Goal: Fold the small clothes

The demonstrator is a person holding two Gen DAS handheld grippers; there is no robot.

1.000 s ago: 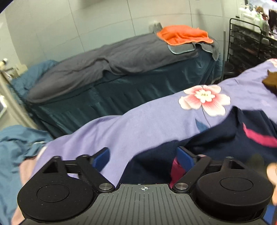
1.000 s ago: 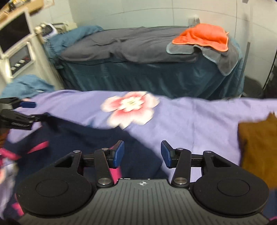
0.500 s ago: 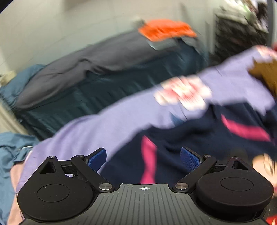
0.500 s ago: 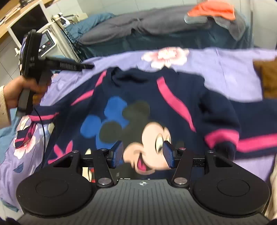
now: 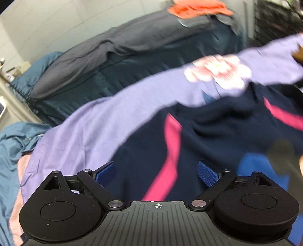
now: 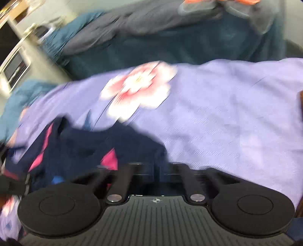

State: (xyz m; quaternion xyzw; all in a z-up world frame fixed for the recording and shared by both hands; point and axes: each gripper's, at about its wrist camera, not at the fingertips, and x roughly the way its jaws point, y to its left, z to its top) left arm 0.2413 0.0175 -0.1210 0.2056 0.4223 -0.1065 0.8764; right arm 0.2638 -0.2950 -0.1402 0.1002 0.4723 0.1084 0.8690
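A navy sweater [image 5: 217, 136] with pink stripes and a cartoon print lies spread on a purple floral sheet [image 5: 113, 121]. My left gripper [image 5: 156, 173] hangs open just above the sweater's pink shoulder stripe, and its blue pads [image 5: 206, 174] are clear of the cloth. The right wrist view is blurred. There my right gripper [image 6: 157, 166] is low at the far right edge of the navy sweater [image 6: 90, 151]. Its jaws are closing, drawn together with dark cloth between the tips.
The purple sheet [image 6: 227, 113] stretches bare to the right, with a brown garment [image 6: 301, 102] at its right edge. Behind it stands a second bed under a grey cover [image 5: 132, 41] with an orange towel [image 5: 198, 7]. Blue bedding [image 5: 11, 147] lies on the left.
My right gripper swung from above the sweater's front down to its far right edge, and its jaws came together on the cloth. The left gripper sank closer to the sweater, still open.
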